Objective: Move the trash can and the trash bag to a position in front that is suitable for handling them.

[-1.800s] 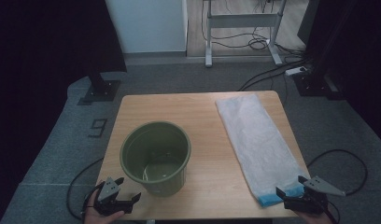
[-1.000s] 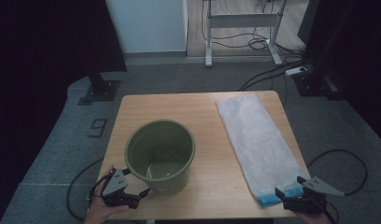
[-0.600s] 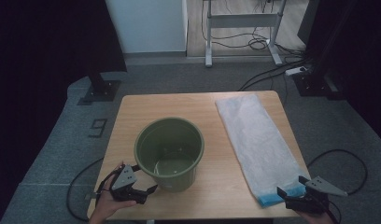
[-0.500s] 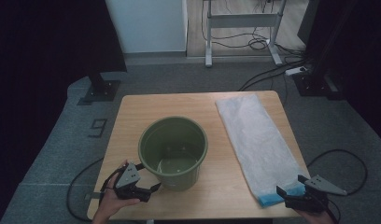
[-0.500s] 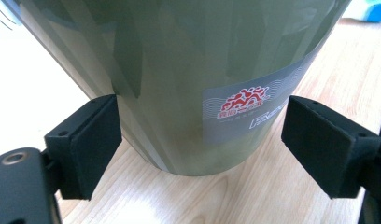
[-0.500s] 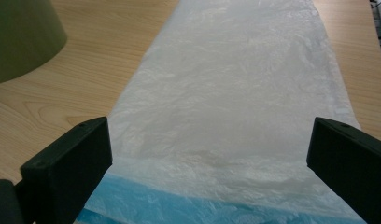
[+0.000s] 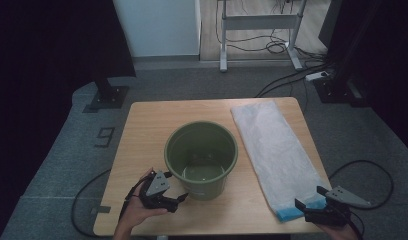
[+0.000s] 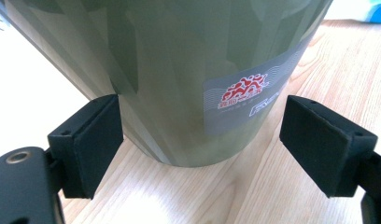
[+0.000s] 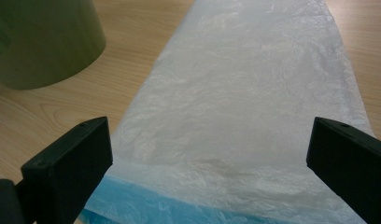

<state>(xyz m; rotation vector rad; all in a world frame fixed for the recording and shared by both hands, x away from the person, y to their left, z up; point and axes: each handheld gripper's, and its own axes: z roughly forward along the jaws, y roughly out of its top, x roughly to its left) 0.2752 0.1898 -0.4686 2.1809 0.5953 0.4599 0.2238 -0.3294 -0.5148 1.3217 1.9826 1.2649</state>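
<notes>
A green plastic bucket [image 7: 202, 157] stands upright in the middle of the wooden table [image 7: 142, 130]. My left gripper [image 7: 178, 198] is open at the bucket's near-left base. In the left gripper view the bucket [image 8: 179, 70], with a red-and-white label [image 8: 244, 91], sits between the spread jaws, close to the left one. A flat white plastic bag [image 7: 274, 147] with a blue near end [image 7: 292, 214] lies along the right side of the table. My right gripper [image 7: 306, 209] is open at that blue end. The right gripper view looks along the bag [image 9: 254, 102] between wide jaws.
A desk frame [image 7: 257, 30] and cables [image 7: 292, 75] stand on the floor beyond the table. A dark stand base [image 7: 107, 95] sits on the grey carpet at the far left. Cables trail from both grippers off the table's near edge.
The bucket has slid to the right, toward the table's middle, with my left gripper moving right along with it at its base. The right gripper has stayed put.
</notes>
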